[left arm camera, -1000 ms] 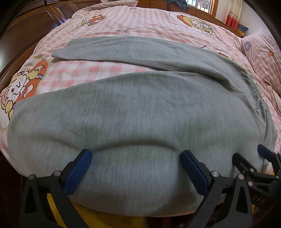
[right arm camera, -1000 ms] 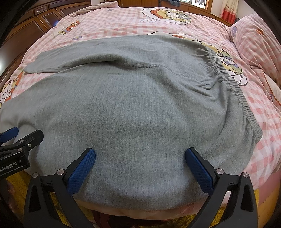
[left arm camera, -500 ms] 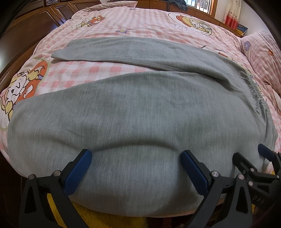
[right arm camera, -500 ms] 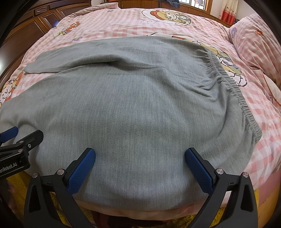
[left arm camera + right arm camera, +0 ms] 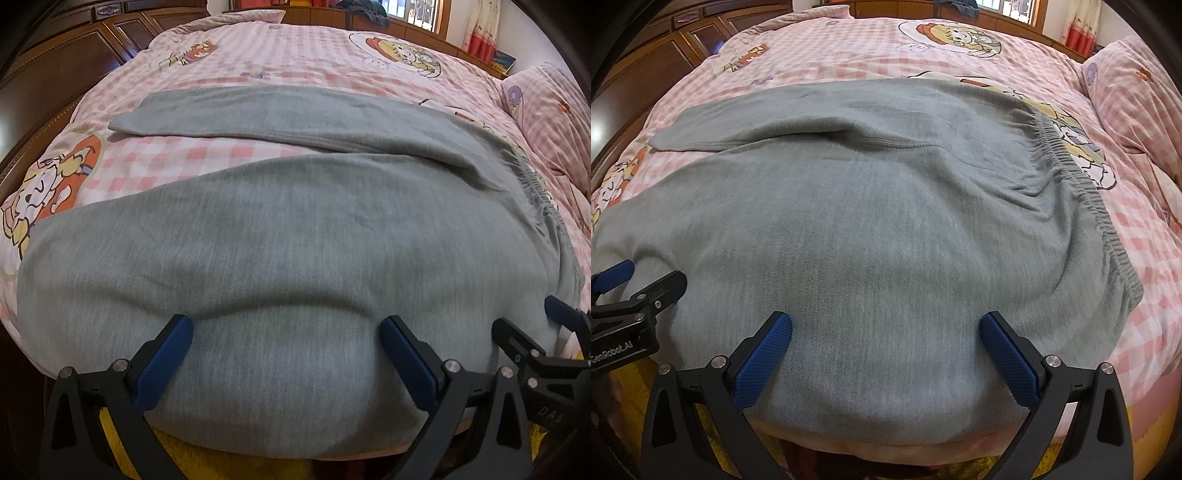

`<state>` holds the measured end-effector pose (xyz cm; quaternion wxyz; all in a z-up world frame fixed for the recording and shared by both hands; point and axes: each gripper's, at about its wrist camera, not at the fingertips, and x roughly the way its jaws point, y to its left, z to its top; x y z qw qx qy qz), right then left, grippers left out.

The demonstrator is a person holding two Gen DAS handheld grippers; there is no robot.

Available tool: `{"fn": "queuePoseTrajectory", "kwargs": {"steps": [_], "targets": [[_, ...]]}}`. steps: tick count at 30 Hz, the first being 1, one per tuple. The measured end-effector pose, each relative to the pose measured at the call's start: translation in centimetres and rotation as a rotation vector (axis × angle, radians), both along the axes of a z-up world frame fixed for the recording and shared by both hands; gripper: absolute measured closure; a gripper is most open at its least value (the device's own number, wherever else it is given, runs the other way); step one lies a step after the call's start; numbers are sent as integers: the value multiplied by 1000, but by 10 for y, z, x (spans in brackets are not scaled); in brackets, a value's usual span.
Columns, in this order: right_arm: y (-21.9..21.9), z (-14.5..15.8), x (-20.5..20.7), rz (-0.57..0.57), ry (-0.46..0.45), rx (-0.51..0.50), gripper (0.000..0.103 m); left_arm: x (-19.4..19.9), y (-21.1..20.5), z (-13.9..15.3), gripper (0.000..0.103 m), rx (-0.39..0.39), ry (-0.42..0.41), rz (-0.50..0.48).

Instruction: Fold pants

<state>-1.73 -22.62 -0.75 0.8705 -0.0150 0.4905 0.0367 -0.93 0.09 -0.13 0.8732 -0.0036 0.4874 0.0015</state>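
Grey pants (image 5: 295, 229) lie spread flat on a bed with a pink checked cover (image 5: 303, 59), near leg along the bed's front edge and overhanging it slightly. Far leg (image 5: 236, 110) angles away to the left; a wedge of bare cover shows between the two legs. Elastic waistband (image 5: 1082, 192) sits to the right, gathered, with open cover beyond it up to a pillow (image 5: 1137, 85). Left gripper (image 5: 286, 328) is at the front edge over the near leg, fingers wide apart, nothing between them. Right gripper (image 5: 886, 325) is likewise spread, empty, over the seat area near the front edge. Each gripper shows in the other's view, just beside. Wooden cabinets (image 5: 66, 55) border the bed's left side.
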Motion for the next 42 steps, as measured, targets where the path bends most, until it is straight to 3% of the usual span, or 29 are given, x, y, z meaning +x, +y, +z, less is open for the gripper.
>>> {"fn": "queuePoseTrajectory", "kwargs": {"steps": [11,19,29,42], "targets": [[-20,23,8,54,-13,42,0,8,0,12,0,-2,53,-37],[-43,44,31,47,-54,39,0,27,-2,46,0,-1,-4,-84],[-96,59,90,-13,-58,50,0,98,-5,69,0,-40,6,-117],[-142,52,176,-64,-11,26,0,201,10,64,0,-11,72,-133]]}}
